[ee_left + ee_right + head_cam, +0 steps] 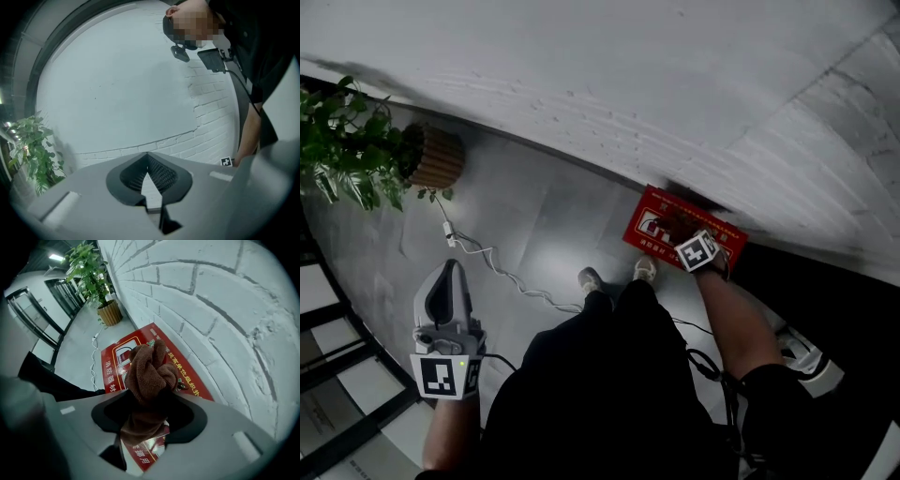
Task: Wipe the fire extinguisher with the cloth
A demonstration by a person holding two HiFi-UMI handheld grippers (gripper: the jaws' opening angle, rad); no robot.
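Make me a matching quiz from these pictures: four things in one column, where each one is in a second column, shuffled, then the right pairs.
Things:
1. brown cloth
2. red box
3. potted plant
4. white cable

Places:
A. trailing across the grey floor
B. between the jaws of the right gripper
C. on the floor against the brick wall
D. upper left of the head view, in a round slatted planter

Pairs: 1-B, 2-C, 3-D, 4-A
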